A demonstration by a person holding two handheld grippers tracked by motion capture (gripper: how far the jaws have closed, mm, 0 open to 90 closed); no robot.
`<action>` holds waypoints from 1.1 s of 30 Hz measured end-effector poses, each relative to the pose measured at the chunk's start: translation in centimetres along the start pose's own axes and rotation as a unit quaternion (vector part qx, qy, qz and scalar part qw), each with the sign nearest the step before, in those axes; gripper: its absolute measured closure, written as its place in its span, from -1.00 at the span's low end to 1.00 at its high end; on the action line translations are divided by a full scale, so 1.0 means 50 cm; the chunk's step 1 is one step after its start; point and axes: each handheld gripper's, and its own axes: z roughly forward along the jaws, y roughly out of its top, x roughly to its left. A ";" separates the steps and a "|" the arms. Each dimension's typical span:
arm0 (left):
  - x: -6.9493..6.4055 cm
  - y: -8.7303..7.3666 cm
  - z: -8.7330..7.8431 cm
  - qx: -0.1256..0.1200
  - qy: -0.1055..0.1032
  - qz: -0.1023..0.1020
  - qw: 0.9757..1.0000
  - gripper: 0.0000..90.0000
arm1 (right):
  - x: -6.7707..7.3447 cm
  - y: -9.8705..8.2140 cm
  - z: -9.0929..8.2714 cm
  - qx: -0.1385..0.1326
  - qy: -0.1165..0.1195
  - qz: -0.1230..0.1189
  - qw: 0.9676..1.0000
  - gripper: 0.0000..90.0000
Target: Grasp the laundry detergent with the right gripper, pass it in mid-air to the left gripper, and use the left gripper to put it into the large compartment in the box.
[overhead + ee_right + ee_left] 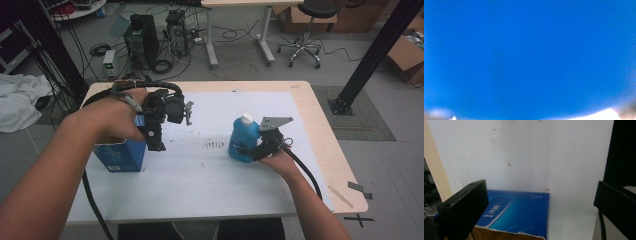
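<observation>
A blue bottle [243, 135] with a white cap stands upright on the white sheet [210, 175], right of centre. My right gripper [248, 150] reaches it from the right at its lower half, jaws on either side of the body. Whether the pads press on it I cannot tell. In the right gripper view the bottle's blue wall [529, 55] is very close and blurred. A blue cardboard box [120, 156] stands at the table's left. My left gripper [155, 146] hangs just above its right end, pointing down. Its jaws are wide apart with nothing between them [540, 186], over the box [519, 212] and the sheet.
Dark smudges [215, 145] mark the sheet between the two grippers. The wooden table edge [327, 145] lies close on the right. Beyond the far edge are computer towers [142, 37], cables, a desk, a stool [305, 30] and a black frame post [375, 55].
</observation>
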 end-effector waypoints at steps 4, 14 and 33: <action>0.000 -0.003 0.000 0.001 0.000 -0.002 1.000 -1.00 | -0.001 -0.002 0.000 -0.002 -0.002 0.001 1.000 -0.81; 0.001 -0.002 0.000 0.002 0.000 -0.003 1.000 -1.00 | -0.002 0.000 -0.002 -0.008 0.003 -0.003 1.000 -0.73; 0.001 -0.006 0.001 0.004 0.001 -0.007 1.000 -1.00 | 0.003 0.002 -0.001 -0.009 0.001 -0.013 1.000 -0.55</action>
